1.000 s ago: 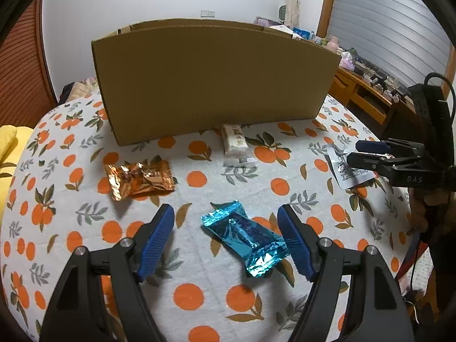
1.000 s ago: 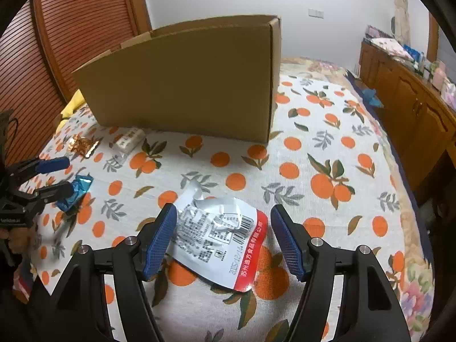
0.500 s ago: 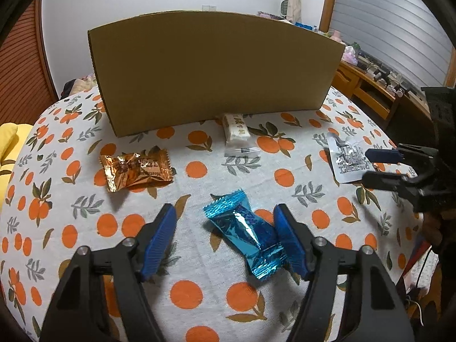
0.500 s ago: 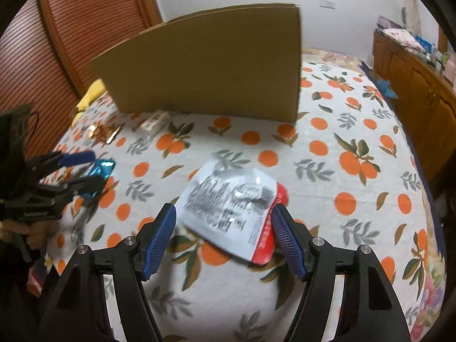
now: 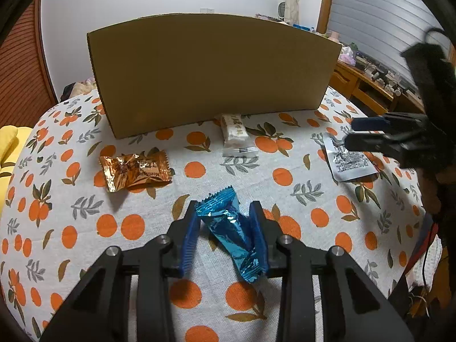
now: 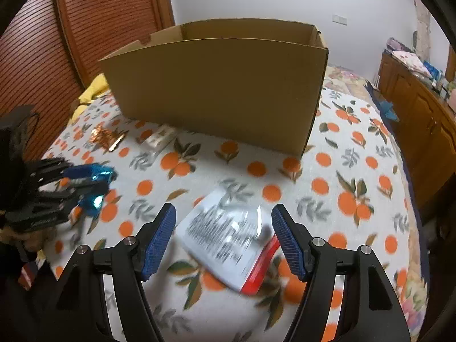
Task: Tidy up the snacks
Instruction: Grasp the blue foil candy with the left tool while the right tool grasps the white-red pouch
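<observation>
- The left gripper (image 5: 225, 228) was closing its blue pads on a blue foil snack (image 5: 230, 229) near the front edge of the orange-print tablecloth (image 5: 285, 176); the wrapper sat pinched between the pads and creased at the middle.
- The right gripper (image 6: 223, 238) hung with its jaws wide apart over a white-and-red packet (image 6: 228, 239) toward the cloth's right edge, its pads on either side of the packet and clear of it, holding nothing.
- A cardboard box (image 6: 222, 85), open at the top, stood along the back edge of the cloth, the likely home for the snacks.
- A copper foil snack (image 5: 134, 168) lay left of centre, and a white wrapped bar (image 5: 235, 129) rested just in front of the box wall.
- The blue snack looked light and crinkly, its foil probably slick; a squeeze across the padded middle, not the thin crimped ends, seemed the surest hold.
- The flat packet appeared limp and thin, lying flush on soft cloth, so it would likely need pinching at a raised edge or across its width until it buckled.
- Neither item looked breakable, though a hard squeeze could crush the contents.
- Motion blur smeared the packet's print in the right wrist view.
</observation>
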Available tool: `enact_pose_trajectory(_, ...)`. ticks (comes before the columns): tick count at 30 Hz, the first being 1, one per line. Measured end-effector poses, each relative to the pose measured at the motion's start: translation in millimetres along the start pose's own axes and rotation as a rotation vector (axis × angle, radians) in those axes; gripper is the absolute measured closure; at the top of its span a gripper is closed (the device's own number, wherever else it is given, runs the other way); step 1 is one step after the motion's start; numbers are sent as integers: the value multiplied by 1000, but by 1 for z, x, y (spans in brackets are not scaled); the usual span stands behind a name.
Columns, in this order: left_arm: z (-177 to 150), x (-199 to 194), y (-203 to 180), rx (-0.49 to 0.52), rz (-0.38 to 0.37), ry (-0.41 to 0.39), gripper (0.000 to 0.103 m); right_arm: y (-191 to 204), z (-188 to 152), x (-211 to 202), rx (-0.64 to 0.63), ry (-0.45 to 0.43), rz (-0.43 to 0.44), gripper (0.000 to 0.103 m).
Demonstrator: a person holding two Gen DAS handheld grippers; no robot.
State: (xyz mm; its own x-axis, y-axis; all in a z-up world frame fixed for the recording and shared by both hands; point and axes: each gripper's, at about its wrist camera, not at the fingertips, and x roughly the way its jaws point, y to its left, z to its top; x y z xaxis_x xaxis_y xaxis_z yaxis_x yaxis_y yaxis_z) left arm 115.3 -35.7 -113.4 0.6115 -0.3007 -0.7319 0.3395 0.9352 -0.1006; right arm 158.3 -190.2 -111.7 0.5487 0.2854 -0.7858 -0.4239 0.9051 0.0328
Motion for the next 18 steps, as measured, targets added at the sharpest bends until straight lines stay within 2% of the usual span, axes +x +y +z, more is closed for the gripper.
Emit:
enact_pose_trajectory(6, 0, -1, 1, -1, -3, -1, 69, -9, 12, 23, -5, 79, 47, 31)
enact_pose_trajectory(14, 0, -1, 0, 0, -5, -1, 69, -3, -2, 14, -41, 144, 113, 31)
enact_pose_trajectory(18, 0, -1, 0, -1, -5, -2, 69, 5, -10, 6, -70, 163, 115, 31)
